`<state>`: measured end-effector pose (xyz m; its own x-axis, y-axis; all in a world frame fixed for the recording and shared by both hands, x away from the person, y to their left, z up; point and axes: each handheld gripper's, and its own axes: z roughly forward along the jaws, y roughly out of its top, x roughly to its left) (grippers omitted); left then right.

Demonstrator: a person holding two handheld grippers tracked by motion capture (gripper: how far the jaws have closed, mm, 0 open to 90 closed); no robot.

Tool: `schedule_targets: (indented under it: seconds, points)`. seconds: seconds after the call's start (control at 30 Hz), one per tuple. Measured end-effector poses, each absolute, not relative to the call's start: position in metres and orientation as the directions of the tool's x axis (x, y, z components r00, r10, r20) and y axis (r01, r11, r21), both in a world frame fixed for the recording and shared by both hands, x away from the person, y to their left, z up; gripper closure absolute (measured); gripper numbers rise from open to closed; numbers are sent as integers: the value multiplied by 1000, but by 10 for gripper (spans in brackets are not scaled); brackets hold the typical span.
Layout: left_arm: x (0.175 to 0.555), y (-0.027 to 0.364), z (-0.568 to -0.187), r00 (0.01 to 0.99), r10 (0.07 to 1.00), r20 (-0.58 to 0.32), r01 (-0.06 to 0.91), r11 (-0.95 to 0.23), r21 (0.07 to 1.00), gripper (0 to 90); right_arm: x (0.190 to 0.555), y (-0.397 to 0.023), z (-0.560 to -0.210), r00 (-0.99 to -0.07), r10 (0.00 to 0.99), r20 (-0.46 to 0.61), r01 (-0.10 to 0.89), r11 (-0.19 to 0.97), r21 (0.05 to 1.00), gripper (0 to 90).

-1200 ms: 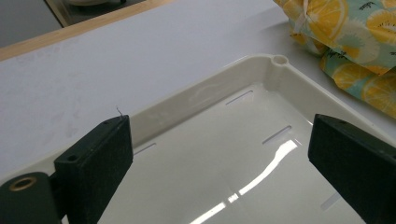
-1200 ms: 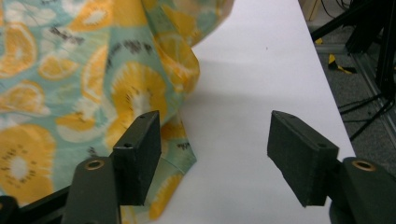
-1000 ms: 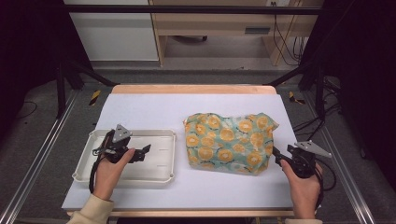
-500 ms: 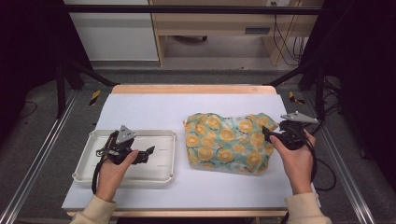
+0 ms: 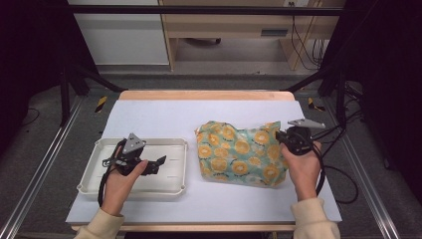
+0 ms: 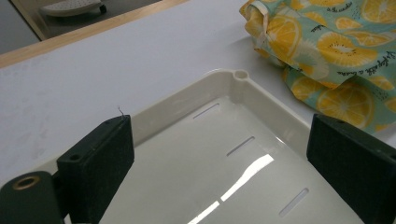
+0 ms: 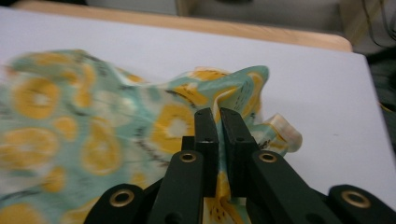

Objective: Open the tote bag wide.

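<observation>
A teal cloth printed with orange slices (image 5: pixel 239 154) lies crumpled on the right half of the white table top. My right gripper (image 5: pixel 279 136) is at the cloth's right edge; its jaws have just been closing. In the right gripper view the right gripper (image 7: pixel 219 114) stands nearly together, shut on a raised fold of the cloth (image 7: pixel 93 130). My left gripper (image 5: pixel 154 164) hovers open over the cream tray (image 5: pixel 99 186), nothing between its pads. In the left gripper view the left gripper (image 6: pixel 219 140) frames the tray's rim (image 6: pixel 187 91), with the cloth (image 6: pixel 327 42) beyond it.
The white mat (image 5: pixel 164 117) covers a wooden table whose far edge (image 5: pixel 204 94) shows. Metal rails run along both sides. Cables (image 5: pixel 343 174) trail off the right side. The tray has narrow slots in its floor.
The right hand moved from the near right corner up and forward to the cloth's right edge, and its jaws closed on the fabric, lifting that edge a little. The left hand stayed put.
</observation>
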<state>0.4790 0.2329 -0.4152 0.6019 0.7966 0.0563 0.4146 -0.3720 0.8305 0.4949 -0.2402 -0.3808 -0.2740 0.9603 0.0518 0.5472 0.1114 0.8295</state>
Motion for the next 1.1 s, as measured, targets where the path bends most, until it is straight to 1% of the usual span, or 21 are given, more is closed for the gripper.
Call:
schedule_targets:
  seconds: [0.03,0.07,0.1,0.13,0.17,0.2,0.23,0.27,0.33,0.4,0.43,0.47,0.6,0.63,0.67,0.8,0.83,0.87,0.9,0.93,1.1]
  points:
    - [479,232,-415,604,795,58,414,-374,830,77,495,-240,-381,-274,960,52,547,111,830,867]
    - [478,229,-414,611,789,59,411,-381,828,80,473,-236,-382,-313,945,91,496,81,865,870]
    - [477,228,-414,613,787,62,407,-382,829,80,462,-234,-385,-336,937,94,472,81,878,870]
    - [477,228,-414,613,787,62,407,-382,829,81,450,-232,-388,-358,927,111,455,70,888,872]
    - [476,227,-413,617,784,68,402,-389,829,81,450,-232,-388,-358,927,111,455,70,888,872]
    - [475,225,-413,619,782,71,401,-392,828,83,439,-231,-393,-378,917,125,441,59,896,875]
    - [474,222,-412,626,777,71,396,-395,829,88,420,-230,-405,-412,901,137,438,64,897,875]
    - [474,221,-412,631,773,74,394,-401,827,91,412,-230,-411,-429,891,148,438,62,897,875]
    - [473,218,-412,640,765,76,393,-410,823,97,400,-231,-422,-459,875,156,446,74,892,875]
    - [473,216,-412,645,760,78,391,-416,821,101,395,-232,-426,-470,867,165,455,77,887,875]
    - [472,212,-411,654,752,82,386,-425,819,116,388,-234,-432,-501,848,170,474,105,874,877]
    - [471,210,-410,656,749,87,381,-429,819,119,387,-235,-435,-507,849,152,479,130,868,878]
    - [470,194,-404,700,706,107,340,-462,819,145,384,-240,-446,-520,839,157,545,186,817,878]
    - [470,194,-404,700,706,107,340,-462,819,146,384,-240,-446,-520,839,157,545,186,817,878]
    - [471,188,-401,716,686,128,320,-485,814,147,383,-243,-449,-521,838,163,554,186,811,878]
    - [483,153,-390,777,607,166,243,-532,811,144,384,-247,-454,-515,843,157,556,189,809,878]
    - [483,153,-390,777,607,166,243,-532,811,138,385,-248,-455,-512,846,147,557,197,807,878]
    - [492,139,-387,790,586,179,228,-551,803,135,385,-249,-456,-510,848,148,560,197,804,878]
    - [492,139,-387,790,586,179,228,-551,803,135,385,-249,-456,-510,848,148,560,197,804,878]
    - [499,130,-385,805,565,183,217,-566,795,135,385,-250,-456,-508,848,149,562,196,804,878]
    - [525,103,-386,855,498,146,214,-595,775,121,385,-254,-457,-502,855,130,554,202,807,876]
